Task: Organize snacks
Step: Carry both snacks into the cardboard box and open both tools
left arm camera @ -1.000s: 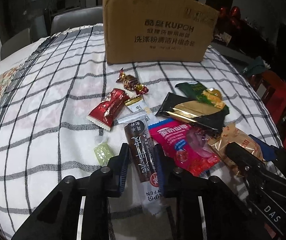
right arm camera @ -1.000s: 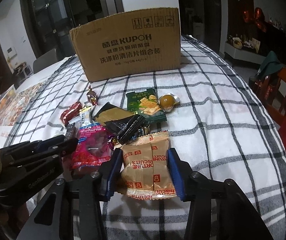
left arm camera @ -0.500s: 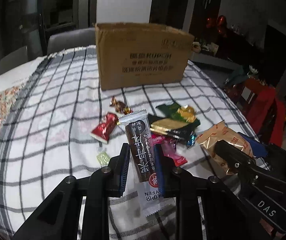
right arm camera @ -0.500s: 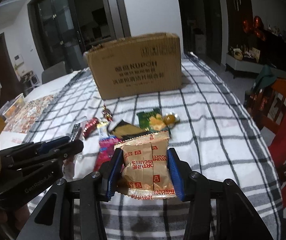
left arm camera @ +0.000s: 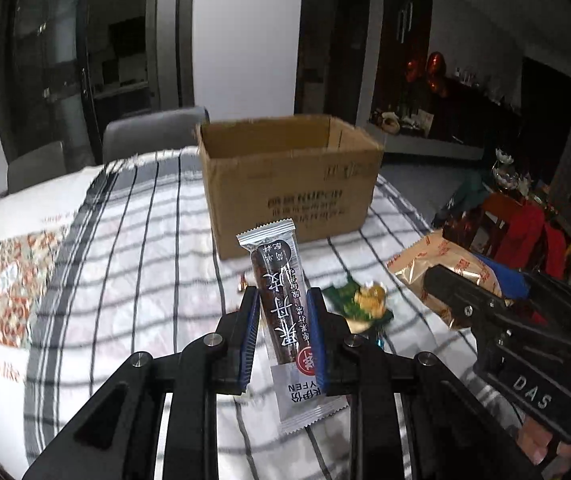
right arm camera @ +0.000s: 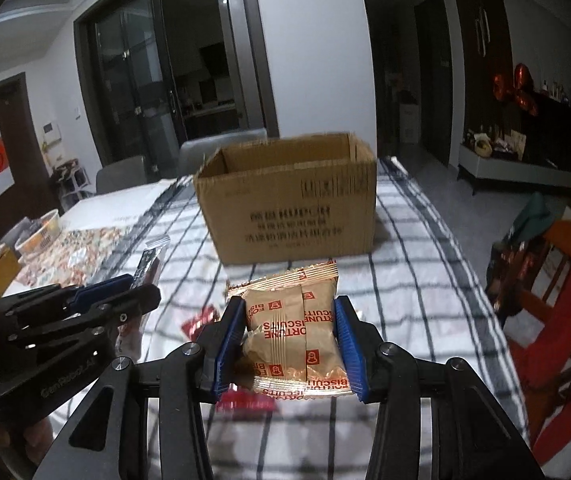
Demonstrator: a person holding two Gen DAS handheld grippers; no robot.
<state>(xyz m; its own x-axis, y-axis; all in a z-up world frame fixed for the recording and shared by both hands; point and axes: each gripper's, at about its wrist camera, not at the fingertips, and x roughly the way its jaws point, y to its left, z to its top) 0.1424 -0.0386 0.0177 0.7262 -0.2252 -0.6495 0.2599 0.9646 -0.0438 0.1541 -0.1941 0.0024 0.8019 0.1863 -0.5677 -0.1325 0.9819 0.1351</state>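
Left gripper clamps a brown snack bar; right gripper clamps a biscuit packet. Both should clear the near rim of the cardboard box ahead before releasing.

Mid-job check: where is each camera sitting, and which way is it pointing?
Left wrist: on the left tongs, aimed down over the checked tablecloth at the cardboard box; they clamp a dark snack bar; the right tongs show at right.
Right wrist: on the right tongs, facing the box, gripping a biscuit pack; the left tongs show at left.
Shared: box, tablecloth, both snacks.
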